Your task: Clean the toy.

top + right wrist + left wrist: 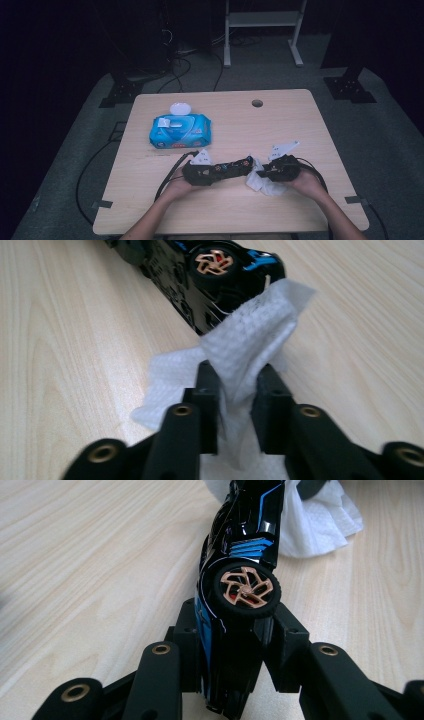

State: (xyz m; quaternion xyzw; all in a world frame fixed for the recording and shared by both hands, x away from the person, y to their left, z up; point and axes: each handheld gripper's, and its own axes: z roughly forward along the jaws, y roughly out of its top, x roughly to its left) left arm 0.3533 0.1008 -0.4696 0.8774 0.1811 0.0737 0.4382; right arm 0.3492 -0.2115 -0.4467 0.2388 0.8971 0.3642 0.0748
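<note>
Toy car [240, 555] lies on its side, clamped in left gripper [235, 645] fingers. Right gripper [235, 390] fingers pinch white wipe [250, 345] against the car's right end, near tabletop [225, 210] edge.

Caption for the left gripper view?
Left gripper clamps a black-and-blue toy car, bronze wheel up, beside a white wipe.

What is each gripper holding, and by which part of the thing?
The left gripper clamps the black and blue toy car at one end, just behind a wheel. The right gripper pinches the white wipe around its bunched middle, its top against the car.
</note>
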